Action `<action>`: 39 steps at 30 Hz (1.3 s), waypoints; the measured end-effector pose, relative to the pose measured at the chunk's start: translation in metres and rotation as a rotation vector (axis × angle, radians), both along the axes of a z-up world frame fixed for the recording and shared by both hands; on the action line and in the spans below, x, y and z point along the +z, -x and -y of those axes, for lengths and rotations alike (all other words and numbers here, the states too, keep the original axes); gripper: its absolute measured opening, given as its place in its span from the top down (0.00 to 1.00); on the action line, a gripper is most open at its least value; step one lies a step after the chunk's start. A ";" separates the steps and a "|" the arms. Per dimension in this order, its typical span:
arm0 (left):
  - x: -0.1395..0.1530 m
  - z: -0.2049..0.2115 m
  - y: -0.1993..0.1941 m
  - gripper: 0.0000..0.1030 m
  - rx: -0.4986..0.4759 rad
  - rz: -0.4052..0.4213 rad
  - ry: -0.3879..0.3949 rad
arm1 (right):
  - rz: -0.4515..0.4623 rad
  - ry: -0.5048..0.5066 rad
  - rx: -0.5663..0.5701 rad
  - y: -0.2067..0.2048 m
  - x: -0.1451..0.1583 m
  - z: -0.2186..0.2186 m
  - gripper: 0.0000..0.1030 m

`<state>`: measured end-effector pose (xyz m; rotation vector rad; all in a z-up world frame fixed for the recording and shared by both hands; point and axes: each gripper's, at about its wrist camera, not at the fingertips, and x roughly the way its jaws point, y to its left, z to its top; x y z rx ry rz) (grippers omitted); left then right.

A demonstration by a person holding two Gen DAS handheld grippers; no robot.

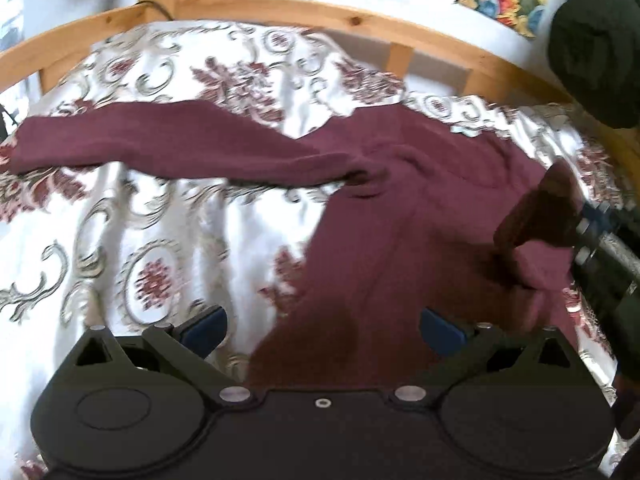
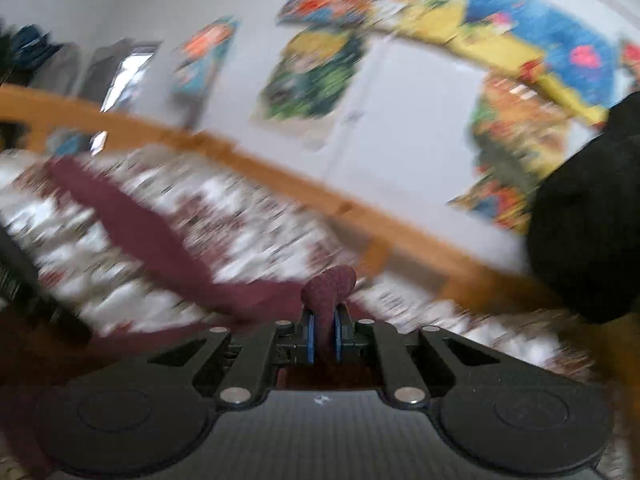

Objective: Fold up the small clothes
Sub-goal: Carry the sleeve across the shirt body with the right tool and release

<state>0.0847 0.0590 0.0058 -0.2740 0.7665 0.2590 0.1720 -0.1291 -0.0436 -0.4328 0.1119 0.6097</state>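
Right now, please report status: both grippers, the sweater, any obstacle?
Left gripper open, empty, over sweater. Right gripper shut on sweater edge, lifted. One sleeve spread flat on bedspread. Nothing in the way.

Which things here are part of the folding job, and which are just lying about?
In the job:
- maroon sweater, spread on the bedspread
- right gripper, shut on a fold of the sweater
- left gripper, open, holding nothing

Lying about:
- wooden bed frame
- colourful pictures on the wall
- dark round thing, too blurred to identify
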 end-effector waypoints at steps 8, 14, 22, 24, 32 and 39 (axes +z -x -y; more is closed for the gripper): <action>-0.003 -0.005 0.001 0.01 0.043 -0.009 -0.019 | -0.178 0.041 0.106 0.021 -0.032 -0.004 0.59; 0.005 0.001 -0.003 0.01 0.047 0.030 -0.020 | -0.341 0.083 0.176 0.045 -0.035 0.022 0.29; -0.004 0.011 -0.024 0.01 -0.101 0.037 0.101 | -0.402 -0.027 -0.012 0.043 -0.033 0.084 0.07; -0.014 0.019 -0.031 0.01 -0.157 0.017 0.113 | -0.437 -0.112 -0.064 0.030 -0.035 0.099 0.08; -0.054 0.048 -0.058 0.28 -0.327 -0.091 0.226 | -0.500 -0.265 -0.131 -0.004 -0.047 0.120 0.39; -0.071 0.050 -0.073 0.87 -0.367 -0.187 0.265 | -0.532 -0.289 -0.112 -0.008 -0.053 0.120 0.39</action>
